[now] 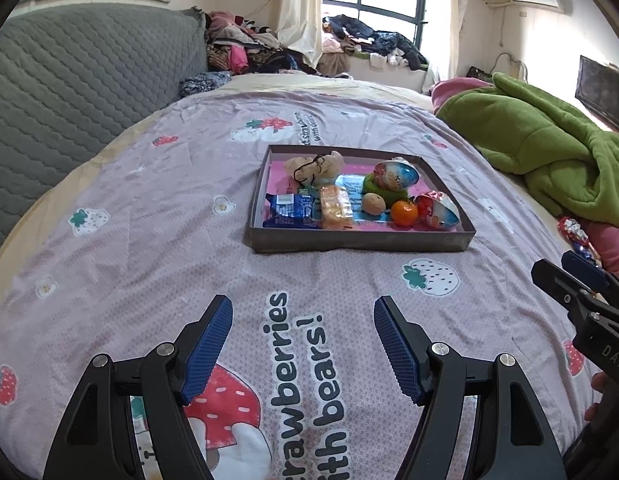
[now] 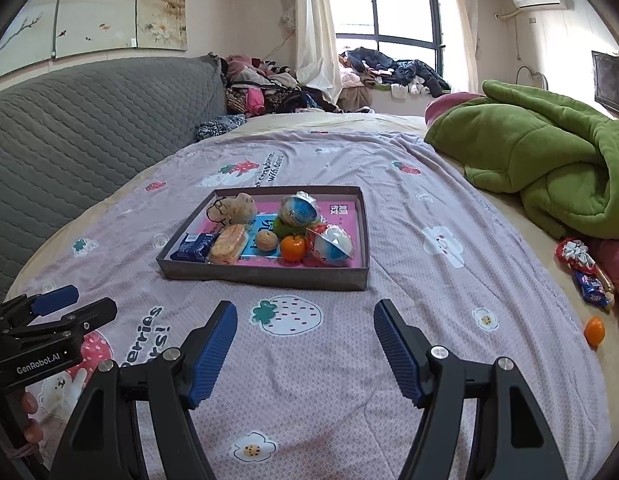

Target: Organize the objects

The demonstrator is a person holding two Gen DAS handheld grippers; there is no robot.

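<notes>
Both my left hand-held gripper [image 1: 303, 344] and right hand-held gripper [image 2: 305, 350] hang released, holding nothing, above the bed [image 2: 389, 360]. The loose tangerine [image 2: 594, 331] lies far right, well apart from the tray [image 2: 265, 276]; small, round, soft-skinned, it may roll, so I'd pinch across its middle gently.

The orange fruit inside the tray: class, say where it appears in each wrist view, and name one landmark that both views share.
Left wrist view: the orange fruit lies near the tray's front wall, right of centre, between a walnut and a foil egg.
Right wrist view: the same fruit lies left of picture centre, again near the front wall.
Shared landmark: the green blanket, far right.
</notes>
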